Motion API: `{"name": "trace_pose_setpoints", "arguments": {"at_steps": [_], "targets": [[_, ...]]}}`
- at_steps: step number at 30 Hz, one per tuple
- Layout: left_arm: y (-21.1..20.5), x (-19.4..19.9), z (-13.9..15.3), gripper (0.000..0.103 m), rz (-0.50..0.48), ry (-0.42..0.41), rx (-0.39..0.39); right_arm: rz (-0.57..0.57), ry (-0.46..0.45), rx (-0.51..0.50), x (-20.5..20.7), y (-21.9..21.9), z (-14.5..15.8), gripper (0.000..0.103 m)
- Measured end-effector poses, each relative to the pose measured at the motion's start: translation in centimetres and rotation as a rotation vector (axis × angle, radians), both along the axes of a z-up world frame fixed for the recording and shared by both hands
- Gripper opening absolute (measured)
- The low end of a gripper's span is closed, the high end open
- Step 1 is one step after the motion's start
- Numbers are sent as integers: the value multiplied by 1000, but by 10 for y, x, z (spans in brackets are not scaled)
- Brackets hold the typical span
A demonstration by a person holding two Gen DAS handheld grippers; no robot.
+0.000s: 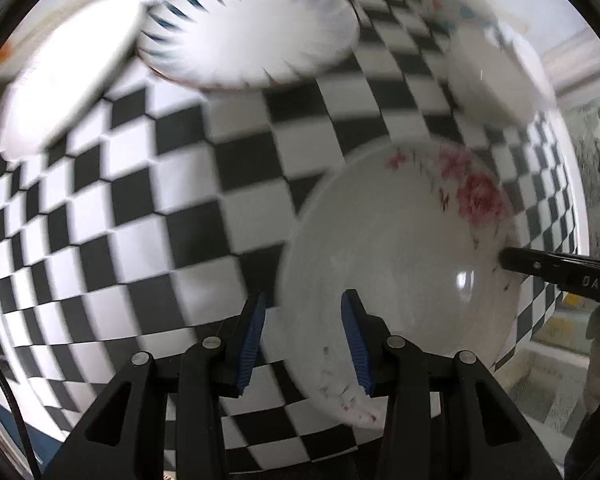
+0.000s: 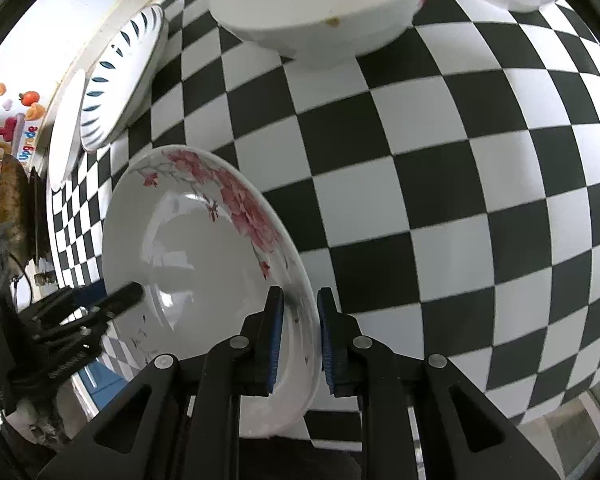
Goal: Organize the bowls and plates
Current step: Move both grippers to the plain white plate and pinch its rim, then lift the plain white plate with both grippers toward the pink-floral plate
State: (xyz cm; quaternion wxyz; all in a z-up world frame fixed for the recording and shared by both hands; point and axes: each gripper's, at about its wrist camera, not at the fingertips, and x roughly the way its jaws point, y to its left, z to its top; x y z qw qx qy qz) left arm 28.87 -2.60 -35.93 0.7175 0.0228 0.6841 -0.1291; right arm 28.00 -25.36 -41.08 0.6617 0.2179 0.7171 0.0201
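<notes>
Floral plate (image 2: 204,248) sat tilted above the checkered cloth (image 2: 440,200), its rim pinched between the right gripper (image 2: 299,340) pads. Left gripper (image 1: 302,344) reached low at its opposite edge, jaws parted around that rim without clamping.

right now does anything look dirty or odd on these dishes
Yes: the plain white bowl at the far end of the checkered cloth has a small brown spot near its rim. The pink-flowered plate is tilted, its rim between the right gripper's fingers.
</notes>
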Motion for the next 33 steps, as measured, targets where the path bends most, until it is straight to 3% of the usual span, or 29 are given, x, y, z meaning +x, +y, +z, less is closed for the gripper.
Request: {"name": "trace_pose_setpoints", "arguments": {"at_steps": [2, 4, 7, 9, 10, 15, 21, 28, 31, 33], "targets": [[23, 3, 25, 37, 68, -48, -18, -16, -28, -8, 1, -5, 20, 21], [57, 9, 49, 38, 165, -86, -50, 2, -89, -22, 10, 1, 59, 22], [111, 30, 65, 45, 320, -122, -95, 96, -210, 15, 41, 37, 111, 35], [147, 49, 64, 45, 415, -134, -97, 170, -273, 77, 74, 72, 129, 49], [166, 58, 58, 45, 467, -131, -102, 228, -302, 117, 98, 96, 131, 49], [220, 90, 13, 44, 670, -74, -124, 431, -399, 86, 220, 191, 105, 49], [248, 112, -17, 43, 763, -36, -137, 577, -351, 44, 330, 268, 46, 47], [261, 121, -36, 43, 785, -11, -149, 637, -272, 0, 377, 309, -2, 41], [267, 130, -41, 42, 788, -8, -143, 668, -255, 1, 379, 317, -16, 31], [270, 132, -42, 36, 775, -11, -133, 696, -258, -2, 380, 324, -23, 22]]}}
